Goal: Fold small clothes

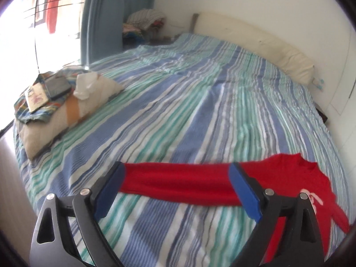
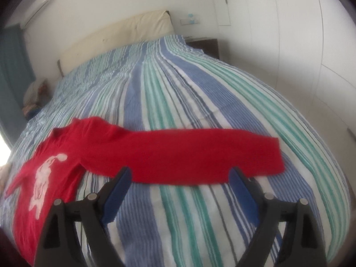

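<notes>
A small red long-sleeved top (image 1: 287, 178) with a white print lies flat on the striped bed cover (image 1: 178, 93). In the left wrist view one sleeve (image 1: 175, 183) stretches out to the left. My left gripper (image 1: 178, 173) is open, its blue-padded fingers spread above that sleeve, holding nothing. In the right wrist view the top (image 2: 57, 155) lies at the left with its other sleeve (image 2: 200, 153) stretched to the right. My right gripper (image 2: 180, 175) is open just in front of that sleeve, empty.
A pillow (image 1: 66, 111) with a folded patterned cloth and a dark device on it lies at the bed's left side. A cream headboard cushion (image 1: 267, 42) runs along the wall. A pile of clothes (image 1: 144, 22) sits in the corner. A dark nightstand (image 2: 204, 44) stands beside the bed.
</notes>
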The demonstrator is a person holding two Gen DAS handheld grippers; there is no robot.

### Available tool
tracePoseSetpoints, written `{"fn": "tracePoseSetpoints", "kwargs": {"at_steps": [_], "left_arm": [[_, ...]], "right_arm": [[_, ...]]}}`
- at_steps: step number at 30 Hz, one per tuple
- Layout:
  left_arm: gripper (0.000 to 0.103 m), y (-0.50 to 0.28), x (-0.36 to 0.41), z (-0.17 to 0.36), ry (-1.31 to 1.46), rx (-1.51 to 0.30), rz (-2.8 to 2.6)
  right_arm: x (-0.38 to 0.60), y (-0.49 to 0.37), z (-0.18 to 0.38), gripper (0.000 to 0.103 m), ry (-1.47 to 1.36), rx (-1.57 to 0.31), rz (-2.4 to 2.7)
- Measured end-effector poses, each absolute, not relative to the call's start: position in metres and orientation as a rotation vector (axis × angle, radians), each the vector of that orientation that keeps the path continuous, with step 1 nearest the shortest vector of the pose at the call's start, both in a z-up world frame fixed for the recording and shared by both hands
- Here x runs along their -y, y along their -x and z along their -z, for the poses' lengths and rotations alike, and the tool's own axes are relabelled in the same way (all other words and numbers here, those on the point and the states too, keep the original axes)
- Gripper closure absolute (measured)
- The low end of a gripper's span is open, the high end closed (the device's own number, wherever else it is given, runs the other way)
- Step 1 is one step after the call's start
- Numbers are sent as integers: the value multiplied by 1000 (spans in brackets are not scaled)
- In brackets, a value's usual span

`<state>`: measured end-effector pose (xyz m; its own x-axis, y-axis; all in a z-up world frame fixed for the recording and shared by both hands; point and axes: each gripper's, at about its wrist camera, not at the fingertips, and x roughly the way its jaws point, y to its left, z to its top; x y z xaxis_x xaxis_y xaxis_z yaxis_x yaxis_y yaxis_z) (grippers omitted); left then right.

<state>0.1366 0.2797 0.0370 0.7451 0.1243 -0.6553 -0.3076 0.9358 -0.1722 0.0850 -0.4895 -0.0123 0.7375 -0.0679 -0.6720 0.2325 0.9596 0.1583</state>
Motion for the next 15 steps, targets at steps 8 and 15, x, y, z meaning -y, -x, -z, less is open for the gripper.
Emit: {"fn": "tracePoseSetpoints", "kwargs": {"at_steps": [8,15], "left_arm": [[7,-200,-161,22,291,-751,-51],[2,-248,-152,106,327,-849,-113]], "right_arm": [[415,-128,15,15,-45,-701,76],[412,-173,33,15,41,-708,152]]}}
